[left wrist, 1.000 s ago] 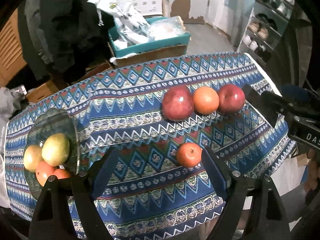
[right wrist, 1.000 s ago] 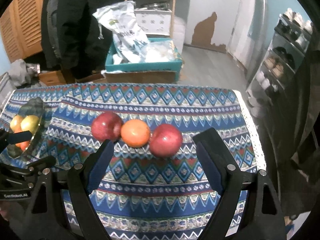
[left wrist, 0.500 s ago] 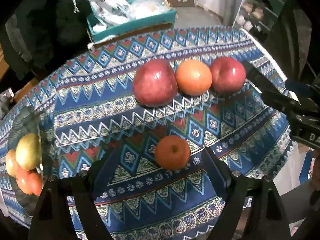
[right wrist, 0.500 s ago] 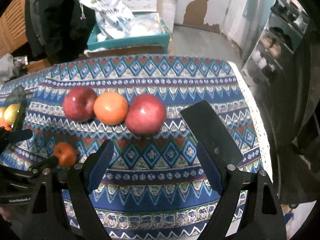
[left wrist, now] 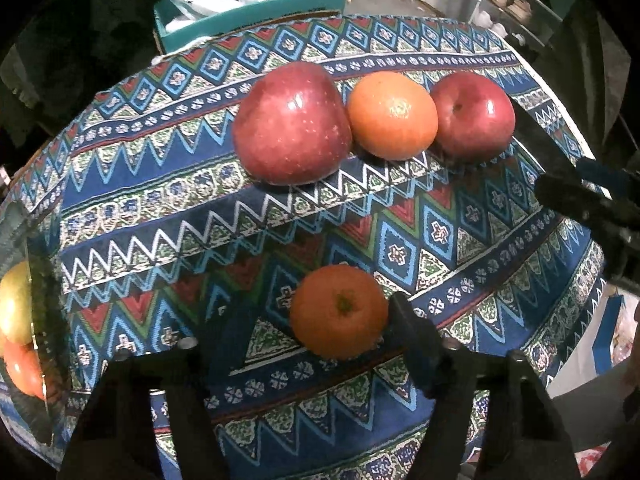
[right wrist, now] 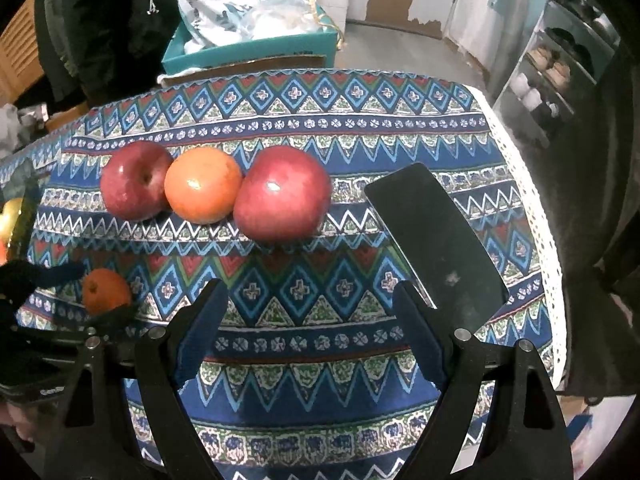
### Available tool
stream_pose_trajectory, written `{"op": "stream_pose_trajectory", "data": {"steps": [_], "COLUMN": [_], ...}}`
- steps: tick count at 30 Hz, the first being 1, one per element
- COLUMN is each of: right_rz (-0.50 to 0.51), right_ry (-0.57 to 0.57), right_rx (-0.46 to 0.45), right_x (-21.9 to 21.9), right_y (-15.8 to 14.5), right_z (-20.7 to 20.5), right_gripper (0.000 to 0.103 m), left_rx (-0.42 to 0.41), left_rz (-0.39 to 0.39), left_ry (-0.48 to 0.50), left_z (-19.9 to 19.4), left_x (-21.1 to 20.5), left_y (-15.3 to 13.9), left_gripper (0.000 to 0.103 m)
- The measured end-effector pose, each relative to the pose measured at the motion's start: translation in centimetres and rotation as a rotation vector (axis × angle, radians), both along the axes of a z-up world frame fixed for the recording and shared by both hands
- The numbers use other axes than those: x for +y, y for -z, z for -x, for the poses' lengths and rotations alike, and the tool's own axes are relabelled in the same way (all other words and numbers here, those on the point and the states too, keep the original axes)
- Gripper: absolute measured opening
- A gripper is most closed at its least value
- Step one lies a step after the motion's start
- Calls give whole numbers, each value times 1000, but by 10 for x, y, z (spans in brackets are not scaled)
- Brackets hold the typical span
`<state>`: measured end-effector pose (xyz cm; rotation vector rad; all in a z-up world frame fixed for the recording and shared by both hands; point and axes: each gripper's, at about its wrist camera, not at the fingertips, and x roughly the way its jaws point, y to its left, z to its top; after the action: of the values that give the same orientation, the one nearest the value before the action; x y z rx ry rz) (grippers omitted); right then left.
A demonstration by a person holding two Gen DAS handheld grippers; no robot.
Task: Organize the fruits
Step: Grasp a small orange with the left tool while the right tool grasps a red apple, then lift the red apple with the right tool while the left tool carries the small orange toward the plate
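A small orange [left wrist: 338, 312] lies on the patterned tablecloth [left wrist: 168, 200]. My left gripper [left wrist: 314, 308] is low over it and its jaws are closing. The right finger [left wrist: 400, 316] touches the orange's side, while a gap remains at the left finger. Behind it, a big red apple [left wrist: 292, 122], a larger orange [left wrist: 392, 116] and a second red apple [left wrist: 474, 116] sit in a row. My right gripper [right wrist: 310, 286] hangs open and empty over the cloth just in front of the nearest apple [right wrist: 282, 192].
A glass bowl [left wrist: 44, 280] at the table's left edge holds a yellow fruit [left wrist: 14, 304] and a reddish one. A flat black slab [right wrist: 436, 240] lies on the cloth beside my right finger. A teal box [right wrist: 248, 50] with bags stands beyond the table; shelves [right wrist: 560, 64] stand at the right.
Both grippers have sunk toward the table and the fruit looms larger. The left jaws have narrowed around the small orange. The right jaws keep the same width.
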<state>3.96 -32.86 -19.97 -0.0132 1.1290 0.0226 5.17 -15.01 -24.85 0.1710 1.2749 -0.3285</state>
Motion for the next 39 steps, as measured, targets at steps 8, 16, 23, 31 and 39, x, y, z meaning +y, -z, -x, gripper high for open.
{"op": "stream_pose_trajectory", "data": {"steps": [8, 16, 23, 31, 39], "right_rz": [-37, -69, -98, -116, -118], "right_ry": [4, 17, 35, 59, 81], "right_rx": [-11, -26, -27, 11, 56], "right_x": [-2, -1, -1, 0, 0], "right_y": [2, 1, 6, 24, 41], "right_z": [-15, -34, -55, -74, -83], "right_gripper": [84, 84, 84, 84, 84], "left_rx": [-4, -72, -110, -125, -115], "left_rz": [18, 50, 94, 106, 112], "left_ry": [35, -21, -88, -152, -171], "left_z": [4, -9, -31, -51, -54], "left_x": [-5, 11, 31, 53, 65], "left_y": [1, -29, -49, -52, -50], "left_gripper": [46, 46, 46, 46, 46]}}
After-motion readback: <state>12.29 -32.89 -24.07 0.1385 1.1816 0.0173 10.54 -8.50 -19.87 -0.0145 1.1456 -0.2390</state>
